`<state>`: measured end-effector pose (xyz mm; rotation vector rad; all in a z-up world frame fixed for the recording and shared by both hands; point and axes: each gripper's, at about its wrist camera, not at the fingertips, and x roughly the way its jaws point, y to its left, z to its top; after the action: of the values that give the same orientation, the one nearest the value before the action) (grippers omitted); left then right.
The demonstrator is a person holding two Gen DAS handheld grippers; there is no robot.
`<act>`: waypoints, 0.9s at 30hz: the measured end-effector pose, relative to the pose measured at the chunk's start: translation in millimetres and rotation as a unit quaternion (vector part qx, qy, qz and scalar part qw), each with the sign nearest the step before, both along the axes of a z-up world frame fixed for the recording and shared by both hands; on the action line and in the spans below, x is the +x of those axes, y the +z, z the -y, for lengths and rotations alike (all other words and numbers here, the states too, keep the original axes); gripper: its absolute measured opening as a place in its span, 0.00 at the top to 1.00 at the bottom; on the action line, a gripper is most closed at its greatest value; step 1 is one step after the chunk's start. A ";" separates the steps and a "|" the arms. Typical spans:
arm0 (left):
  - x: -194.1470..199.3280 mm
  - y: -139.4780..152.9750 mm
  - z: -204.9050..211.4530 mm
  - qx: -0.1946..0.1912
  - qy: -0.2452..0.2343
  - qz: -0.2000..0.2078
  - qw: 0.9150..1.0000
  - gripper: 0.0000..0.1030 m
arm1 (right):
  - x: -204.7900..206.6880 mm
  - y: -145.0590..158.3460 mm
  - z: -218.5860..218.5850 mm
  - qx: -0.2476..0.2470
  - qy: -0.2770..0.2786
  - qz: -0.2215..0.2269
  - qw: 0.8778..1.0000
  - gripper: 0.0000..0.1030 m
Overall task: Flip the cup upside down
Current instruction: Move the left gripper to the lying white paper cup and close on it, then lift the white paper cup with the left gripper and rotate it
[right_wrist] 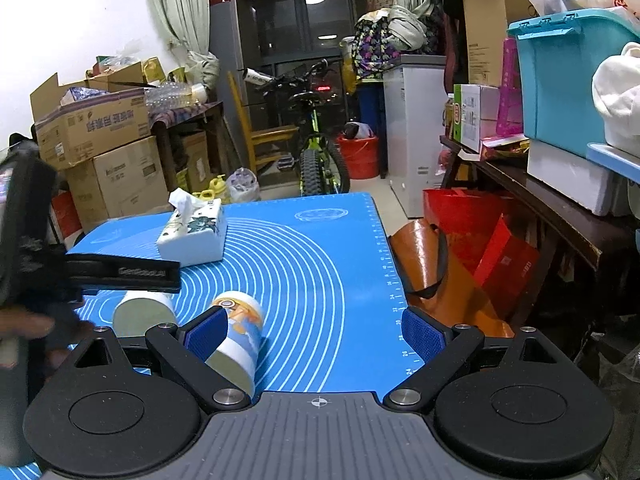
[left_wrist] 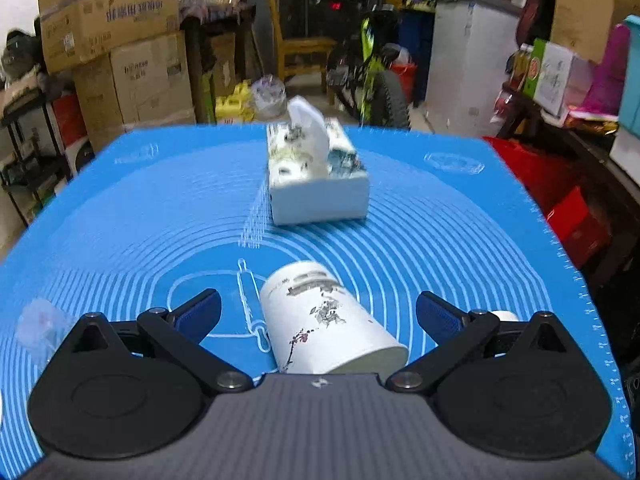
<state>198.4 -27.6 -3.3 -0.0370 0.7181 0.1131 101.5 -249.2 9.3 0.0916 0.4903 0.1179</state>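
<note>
A white cup with ink-flower print lies on its side on the blue mat, mouth toward me, between the wide-open fingers of my left gripper without touching them. In the right wrist view this cup lies under the left gripper's body. A second cup with a blue and orange print lies on its side next to the left finger of my open right gripper. It shows as a white edge in the left wrist view.
A tissue box stands on the mat behind the cups, also in the right wrist view. The mat's right edge drops to red and orange bags. Cardboard boxes, a bicycle and a chair stand beyond.
</note>
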 end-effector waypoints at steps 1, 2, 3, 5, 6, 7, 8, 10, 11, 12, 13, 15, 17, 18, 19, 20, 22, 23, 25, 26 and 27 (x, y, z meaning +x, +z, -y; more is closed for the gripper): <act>2.8 -2.4 -1.1 -0.004 0.001 -0.009 1.000 0.09 | 1.3 -0.8 0.0 -0.001 0.000 0.000 1.000 0.09; 5.6 -6.2 -2.0 -0.006 -0.001 -0.022 1.000 0.17 | 2.5 -1.9 0.2 -0.002 0.000 0.000 1.000 0.09; 8.2 -9.8 -3.1 -0.012 -0.005 -0.035 0.999 0.16 | 2.8 -2.2 -0.3 -0.003 0.001 0.000 1.000 0.09; 8.9 -13.4 -6.9 -0.028 -0.012 -0.048 0.998 0.18 | 3.8 -3.3 -1.6 -0.002 0.002 0.000 1.000 0.09; 8.3 -14.5 -8.4 -0.032 -0.013 -0.054 0.998 0.24 | 3.9 -4.2 -2.1 -0.002 0.003 -0.001 1.000 0.09; 7.1 -15.5 -8.6 -0.033 -0.013 -0.057 0.998 0.24 | 3.8 -4.9 -2.7 -0.002 0.004 -0.001 1.000 0.09; 4.8 -15.6 -7.2 -0.032 -0.015 -0.055 0.998 0.26 | 3.5 -5.1 -2.9 -0.001 0.005 -0.001 1.000 0.09; -0.8 -12.7 -10.4 -0.032 -0.019 -0.054 0.998 0.28 | 2.2 -5.3 -4.4 -0.002 0.007 0.000 1.000 0.09; -2.6 -10.8 -12.5 -0.036 -0.020 -0.055 0.998 0.32 | 1.3 -5.1 -4.6 -0.001 0.007 0.001 1.000 0.09; -4.3 -8.6 -14.6 -0.042 -0.022 -0.057 0.997 0.36 | -0.2 -4.9 -4.7 -0.001 0.007 0.001 1.000 0.09; -8.1 -5.9 -17.5 -0.050 -0.025 -0.060 0.997 0.38 | -1.4 -4.4 -4.6 0.000 0.007 0.001 1.000 0.09; -17.5 1.0 -19.4 -0.058 -0.037 -0.060 0.996 0.45 | -4.7 -2.9 -4.3 -0.001 0.008 0.002 1.000 0.09; -31.1 6.2 -18.9 -0.048 -0.049 -0.058 0.996 0.45 | -8.7 -1.1 -4.2 -0.001 0.007 0.003 1.000 0.09; -40.2 8.2 -19.0 -0.041 -0.054 -0.056 0.996 0.45 | -11.0 -0.2 -3.9 0.000 0.008 0.004 1.000 0.09; -45.7 9.6 -19.4 -0.038 -0.058 -0.057 0.996 0.45 | -13.2 1.0 -4.0 0.002 0.008 0.004 1.000 0.09; -54.3 10.3 -20.5 -0.037 -0.062 -0.058 0.996 0.45 | -15.6 1.9 -4.0 0.003 0.008 0.004 1.000 0.09; -67.8 10.3 -22.3 -0.038 -0.069 -0.062 0.995 0.45 | -20.4 3.6 -4.0 0.006 0.010 0.004 1.000 0.09; -73.8 10.3 -23.4 -0.038 -0.073 -0.064 0.995 0.46 | -23.2 4.0 -4.0 0.007 0.010 0.004 1.000 0.09; -88.3 11.7 -24.3 -0.039 -0.078 -0.061 0.994 0.46 | -29.3 5.6 -4.9 0.007 0.013 0.004 1.000 0.09; -96.5 13.3 -24.2 -0.037 -0.081 -0.059 0.994 0.46 | -32.5 6.5 -5.5 0.006 0.014 0.005 1.000 0.09; -104.1 15.0 -23.8 -0.037 -0.084 -0.057 0.994 0.46 | -35.8 7.5 -5.7 0.006 0.015 0.005 1.000 0.09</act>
<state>94.3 -3.8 11.6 -0.0409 0.8355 -0.0732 65.8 -243.5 16.9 0.0944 0.4812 0.1508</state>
